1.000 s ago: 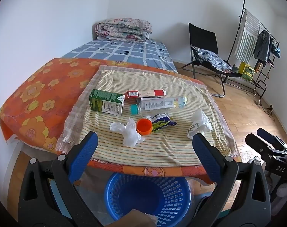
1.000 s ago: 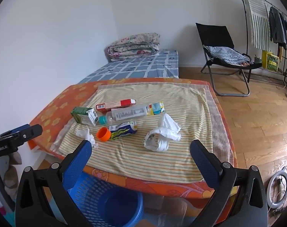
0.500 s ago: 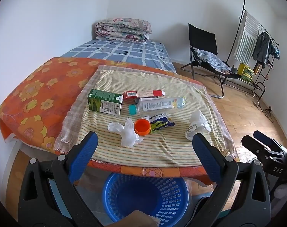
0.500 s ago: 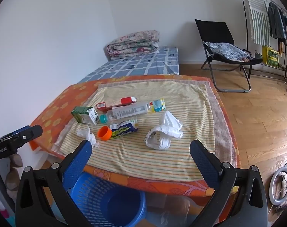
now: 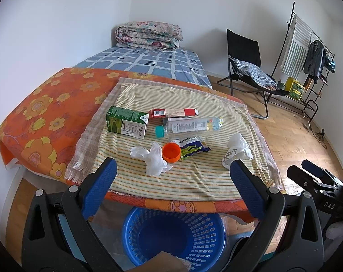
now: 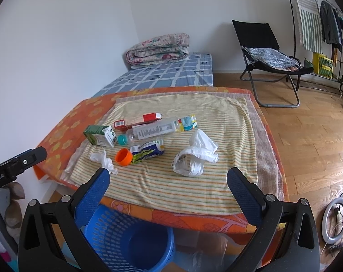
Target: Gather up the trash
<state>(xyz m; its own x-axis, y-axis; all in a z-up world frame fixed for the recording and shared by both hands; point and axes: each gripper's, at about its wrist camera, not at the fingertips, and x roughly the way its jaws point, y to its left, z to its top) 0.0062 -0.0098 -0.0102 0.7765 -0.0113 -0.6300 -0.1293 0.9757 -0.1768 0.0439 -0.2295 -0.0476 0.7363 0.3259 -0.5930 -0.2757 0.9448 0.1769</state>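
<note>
Both grippers hung short of the near edge of the table, jaws spread wide and holding nothing. The left gripper (image 5: 172, 176) faced the left half of the striped cloth (image 5: 194, 104); the right gripper (image 6: 168, 182) faced the right half.

The trash lay in a loose cluster across the middle of that cloth. Toward the left edge sat a green carton (image 5: 126, 122), and behind it a red box (image 5: 172, 112) and a clear bottle (image 5: 189, 125), both lying with their long axes running left to right, roughly parallel to the near edge. Nearer the front were a crumpled tissue (image 5: 153, 158), an orange cap (image 5: 171, 152) just beside it, and a snack wrapper (image 5: 193, 147) touching the cap. Apart from these, toward the right edge, lay a crumpled white bag (image 6: 195, 156).

A blue basket (image 5: 174, 233) stood on the floor below the near edge, between the two grippers.

The tissue lay almost straight ahead of the left gripper, and the white bag straight ahead of the right one, so each was probably the natural first pick for its side. Either reach would go forward over the near edge, then back and down to the basket.
</note>
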